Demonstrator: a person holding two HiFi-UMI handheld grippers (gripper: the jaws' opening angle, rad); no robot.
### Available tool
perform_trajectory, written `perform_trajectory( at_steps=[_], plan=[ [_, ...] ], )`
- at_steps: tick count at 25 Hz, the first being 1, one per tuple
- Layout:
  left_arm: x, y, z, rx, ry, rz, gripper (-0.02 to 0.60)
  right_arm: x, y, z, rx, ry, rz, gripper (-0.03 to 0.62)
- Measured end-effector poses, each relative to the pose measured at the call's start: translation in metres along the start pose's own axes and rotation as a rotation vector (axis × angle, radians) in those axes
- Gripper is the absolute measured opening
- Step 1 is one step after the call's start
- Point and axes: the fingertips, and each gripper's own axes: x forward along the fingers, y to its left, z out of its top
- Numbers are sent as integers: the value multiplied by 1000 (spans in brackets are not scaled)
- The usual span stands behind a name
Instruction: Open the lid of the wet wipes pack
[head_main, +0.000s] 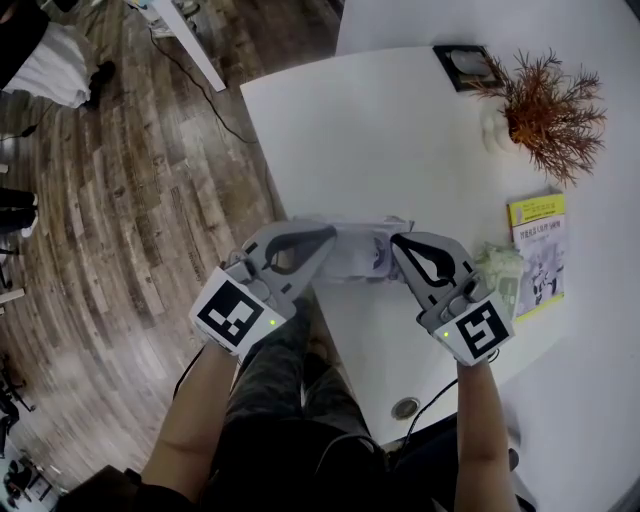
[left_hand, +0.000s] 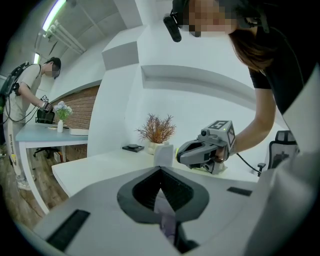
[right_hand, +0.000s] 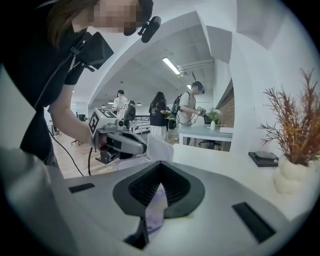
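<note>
Nearest: two bare forearms lead forward to the marker cubes, then to the jaws.

Left gripper (head_main: 322, 243): jaws fully together, pinching a thin pale-lilac edge of the wet wipes pack (head_main: 358, 252). Its own view shows the film caught between the pads.

Right gripper (head_main: 398, 246): jaws likewise closed, clamped on the opposite edge of the same pack, with lilac film between the pads in its own view.

Pack: spans the gap between the two sets of jaw tips and is held at both ends, over the near edge of the white table (head_main: 400, 140). From either gripper view a white part of it stands up just past the tips. I cannot tell how the lid stands.

Just outside the right gripper: a crumpled pale-green item (head_main: 497, 262), touching or nearly touching a yellow-green booklet (head_main: 540, 250).

Well beyond the right gripper: a rust-coloured dried plant (head_main: 545, 105) in a white vase, and farther still a dark square tray (head_main: 465, 65).

Outside the left gripper: wood floor (head_main: 150, 200).
</note>
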Motion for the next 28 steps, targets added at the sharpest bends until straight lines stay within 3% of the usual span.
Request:
perform_trajectory(
  at_steps=[5, 19, 28],
  plan=[
    [4, 6, 0, -2, 0, -10, 11, 8, -6, -1, 6, 8, 2, 18],
    [9, 23, 1, -105, -45, -34, 11, 26, -16, -5, 22, 35, 9, 18],
    [20, 27, -7, -89, -7, -51, 11, 31, -19, -12, 45, 63, 20, 20]
  ],
)
